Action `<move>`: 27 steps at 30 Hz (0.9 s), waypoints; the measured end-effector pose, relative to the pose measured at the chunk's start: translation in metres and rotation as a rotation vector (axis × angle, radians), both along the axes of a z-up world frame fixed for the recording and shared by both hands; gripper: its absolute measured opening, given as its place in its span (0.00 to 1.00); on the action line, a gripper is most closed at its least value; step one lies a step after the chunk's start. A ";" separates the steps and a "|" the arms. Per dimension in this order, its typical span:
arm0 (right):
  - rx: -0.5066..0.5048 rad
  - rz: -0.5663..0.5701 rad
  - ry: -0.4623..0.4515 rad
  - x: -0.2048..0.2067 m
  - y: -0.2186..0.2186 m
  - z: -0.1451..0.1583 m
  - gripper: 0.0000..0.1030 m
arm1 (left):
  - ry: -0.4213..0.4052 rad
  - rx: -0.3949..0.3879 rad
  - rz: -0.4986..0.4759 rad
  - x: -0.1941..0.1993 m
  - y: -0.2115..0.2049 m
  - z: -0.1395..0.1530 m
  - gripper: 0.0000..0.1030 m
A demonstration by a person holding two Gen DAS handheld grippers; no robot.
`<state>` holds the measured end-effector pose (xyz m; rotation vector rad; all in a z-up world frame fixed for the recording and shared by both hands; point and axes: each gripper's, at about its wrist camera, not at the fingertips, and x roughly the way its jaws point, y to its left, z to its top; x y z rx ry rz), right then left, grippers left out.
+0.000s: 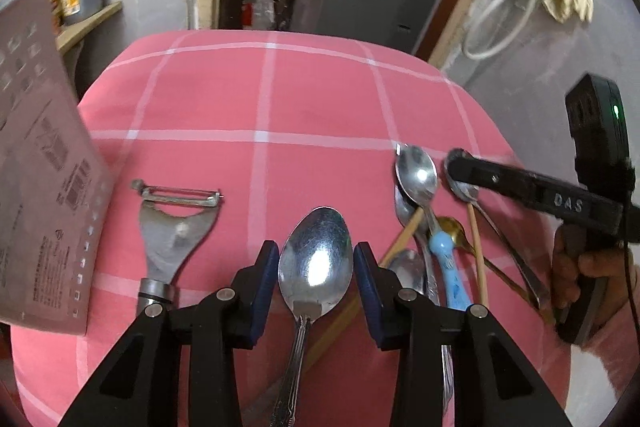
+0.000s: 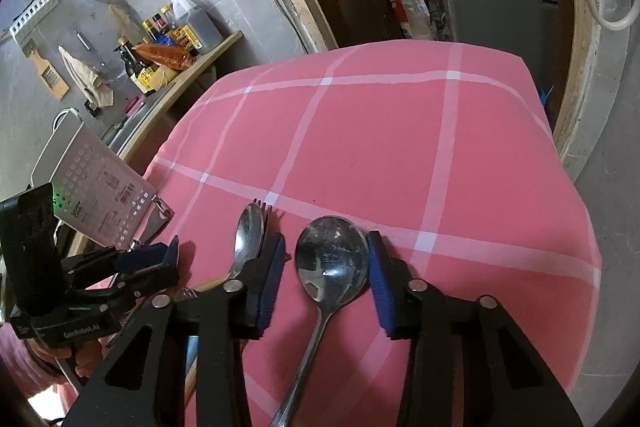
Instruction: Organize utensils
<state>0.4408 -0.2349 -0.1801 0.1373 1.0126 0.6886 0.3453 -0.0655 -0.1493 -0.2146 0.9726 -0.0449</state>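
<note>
Spoons sit between both sets of jaws. The left gripper brackets a large steel spoon lying on the pink checked surface, pads just beside the bowl, not pressing. The right gripper frames a round-bowled spoon; its right pad touches the bowl's edge, the left stands clear. Both grippers angle down over the cloth, a peeler lying left.

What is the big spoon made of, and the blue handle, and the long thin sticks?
The big spoon looks like steel: shiny and silvery, with a bright glare and fine scratches. The blue handle seems to be plastic: smooth, pale blue, slightly glossy. The thin sticks look like bamboo or wood: matte and tan, though which one is hard to tell.
</note>
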 end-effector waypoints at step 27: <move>0.051 -0.074 0.018 -0.041 -0.019 0.001 0.03 | 0.018 -0.078 -0.011 -0.005 0.006 0.009 0.35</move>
